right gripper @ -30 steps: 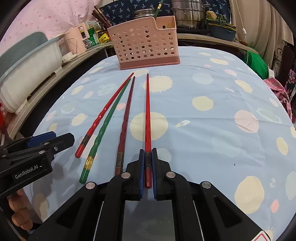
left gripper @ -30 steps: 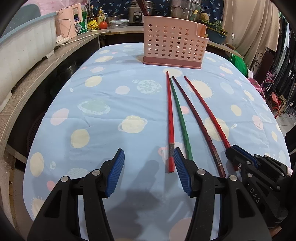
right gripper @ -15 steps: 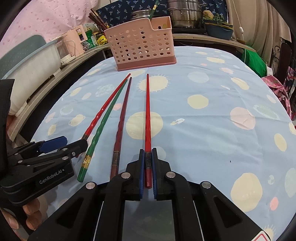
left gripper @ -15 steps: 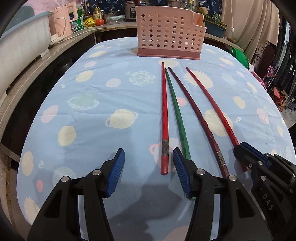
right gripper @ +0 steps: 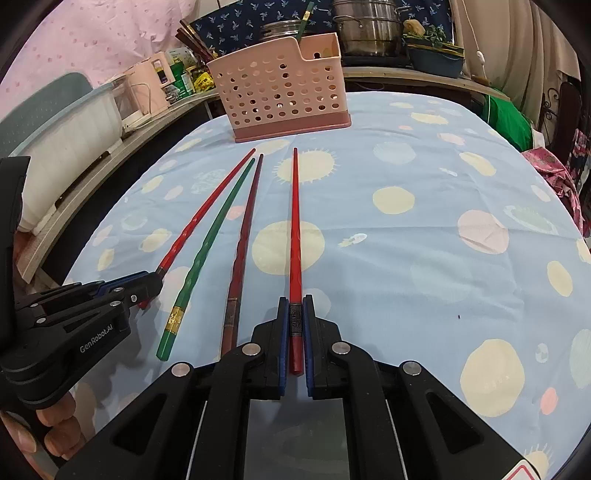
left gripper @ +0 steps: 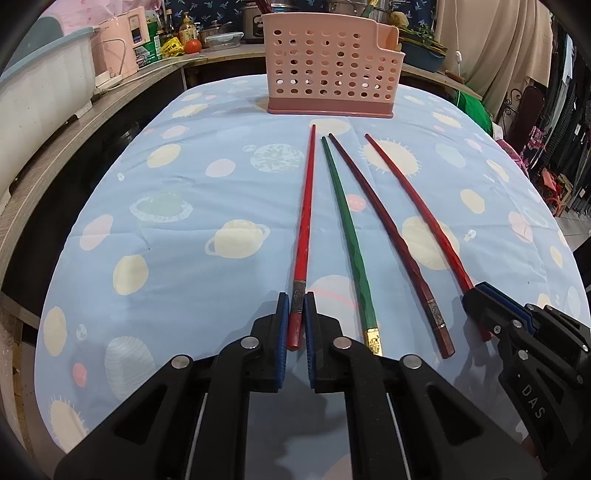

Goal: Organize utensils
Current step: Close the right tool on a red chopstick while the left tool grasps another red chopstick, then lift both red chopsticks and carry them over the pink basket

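Note:
Several long chopsticks lie side by side on the blue planet-print tablecloth (left gripper: 166, 229), pointing at a pink perforated utensil basket (left gripper: 332, 70) at the far end. My left gripper (left gripper: 296, 306) is shut on the near end of the leftmost red chopstick (left gripper: 306, 206). A green chopstick (left gripper: 347, 232) and a dark red chopstick (left gripper: 384, 229) lie loose between. My right gripper (right gripper: 295, 310) is shut on the near end of the rightmost red chopstick (right gripper: 294, 221). It shows in the left wrist view (left gripper: 476, 295); the left gripper shows in the right wrist view (right gripper: 151, 280). The basket (right gripper: 280, 92) holds a few utensils.
A wooden counter (left gripper: 74, 122) runs along the left with a white tub (left gripper: 37, 92), a pink appliance (left gripper: 118, 48) and bottles. Steel pots (right gripper: 365, 26) stand behind the basket. Clothes hang on the right (left gripper: 554, 129).
My left gripper moved forward and shut on the leftmost red chopstick's near end; it was open before. My right gripper stays shut on its red chopstick.

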